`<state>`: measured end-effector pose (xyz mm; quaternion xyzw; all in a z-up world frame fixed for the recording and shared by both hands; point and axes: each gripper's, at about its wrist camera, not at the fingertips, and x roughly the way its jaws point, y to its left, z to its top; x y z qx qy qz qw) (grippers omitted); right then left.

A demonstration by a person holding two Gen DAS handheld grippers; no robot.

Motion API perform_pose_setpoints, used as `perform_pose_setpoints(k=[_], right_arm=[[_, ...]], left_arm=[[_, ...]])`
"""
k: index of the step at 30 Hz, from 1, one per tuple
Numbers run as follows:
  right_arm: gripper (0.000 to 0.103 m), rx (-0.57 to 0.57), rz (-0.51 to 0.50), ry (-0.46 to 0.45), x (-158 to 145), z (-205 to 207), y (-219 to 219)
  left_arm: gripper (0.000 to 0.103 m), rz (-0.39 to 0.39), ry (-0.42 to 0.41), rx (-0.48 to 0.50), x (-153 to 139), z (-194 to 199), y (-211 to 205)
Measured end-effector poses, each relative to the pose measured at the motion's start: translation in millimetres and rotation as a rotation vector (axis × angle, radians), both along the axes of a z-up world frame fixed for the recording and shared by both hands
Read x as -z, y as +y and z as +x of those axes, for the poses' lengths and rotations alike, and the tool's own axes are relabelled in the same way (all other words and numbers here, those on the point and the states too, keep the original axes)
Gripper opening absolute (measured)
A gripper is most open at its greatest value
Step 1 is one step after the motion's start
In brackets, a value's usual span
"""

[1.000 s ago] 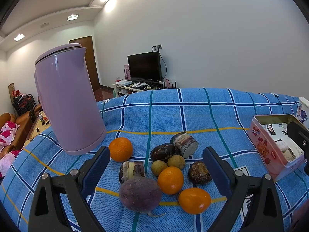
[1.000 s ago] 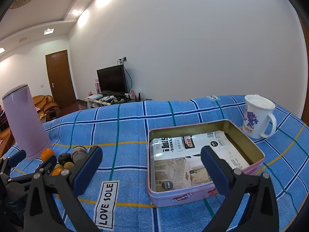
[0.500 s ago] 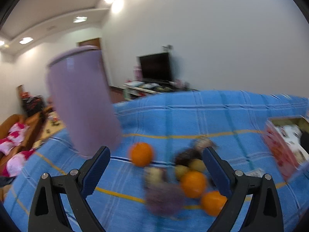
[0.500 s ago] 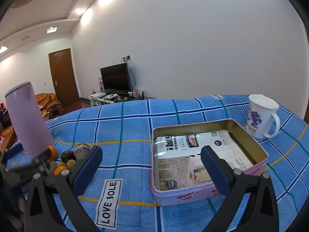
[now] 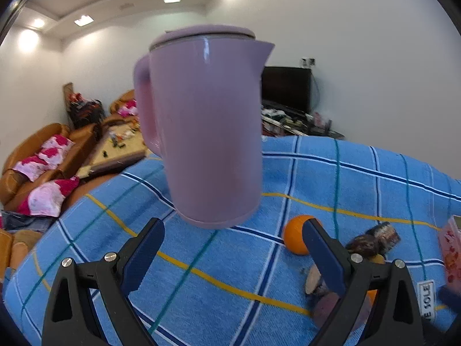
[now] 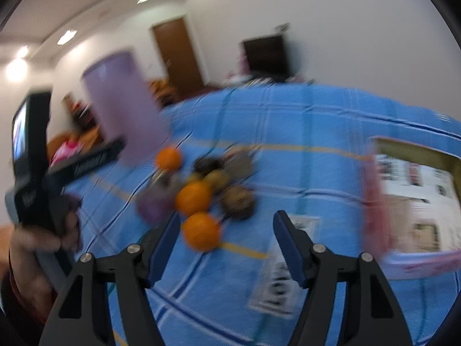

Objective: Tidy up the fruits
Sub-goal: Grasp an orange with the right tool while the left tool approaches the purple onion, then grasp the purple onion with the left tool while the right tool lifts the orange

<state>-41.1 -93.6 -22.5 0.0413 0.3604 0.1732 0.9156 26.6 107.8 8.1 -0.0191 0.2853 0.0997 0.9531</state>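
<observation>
My left gripper (image 5: 232, 248) has its blue-padded jaws spread wide with nothing between them, aimed at a lilac kettle (image 5: 207, 127) that stands upright on the blue checked tablecloth (image 5: 360, 178). The kettle's long axis runs vertical, its spout toward 2 o'clock and its handle toward 9 o'clock. In this view the fruit pile sits off at 4 o'clock, mostly hidden behind the right finger: one orange (image 5: 296, 235) shows, with dark fruits (image 5: 364, 243) just beyond it. A sliver of the pink tin (image 5: 451, 248) shows at the right edge.

My right gripper (image 6: 227, 245) is also wide open and empty. Its view is motion-blurred but shows the whole fruit cluster, which the left view does not: a near orange (image 6: 201, 231) just ahead of the left finger at 11 o'clock, a second orange (image 6: 193, 197) touching it behind, a third orange (image 6: 168, 158) farthest back near the kettle (image 6: 124, 115), a purple root-like item (image 6: 154, 203) to the left, and a brown fruit (image 6: 237, 201) to the right. The round fruits show no clear long axis. The open pink tin (image 6: 374, 207), lined with printed paper, lies at 3 o'clock, well apart from the pile. This view also shows the left gripper (image 6: 95, 158) held in the left hand (image 6: 43, 239) at 9 o'clock.
</observation>
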Motion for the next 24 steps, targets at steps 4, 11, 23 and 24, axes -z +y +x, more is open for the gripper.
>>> perform_pose_setpoints(k=[4, 11, 23, 24], right_arm=[[0.068, -0.043, -0.101, 0.079, 16.1, 12.3, 26.4], [0.041, -0.09, -0.123, 0.15, 30.3, 27.8, 40.3], [0.039, 0.047, -0.08, -0.014, -2.6, -4.7, -21.9], [0.039, 0.078, -0.074, -0.036, -6.4, -6.0, -31.2]], left_arm=[[0.097, -0.076, 0.048, 0.079, 2.3, 1.9, -2.1], [0.097, -0.13, 0.096, 0.228, 3.0, -4.6, -25.2], [0.097, -0.157, 0.191, 0.4, 23.9, -8.7, -55.1], [0.097, -0.146, 0.196, 0.401, 26.0, -8.5, -57.6]])
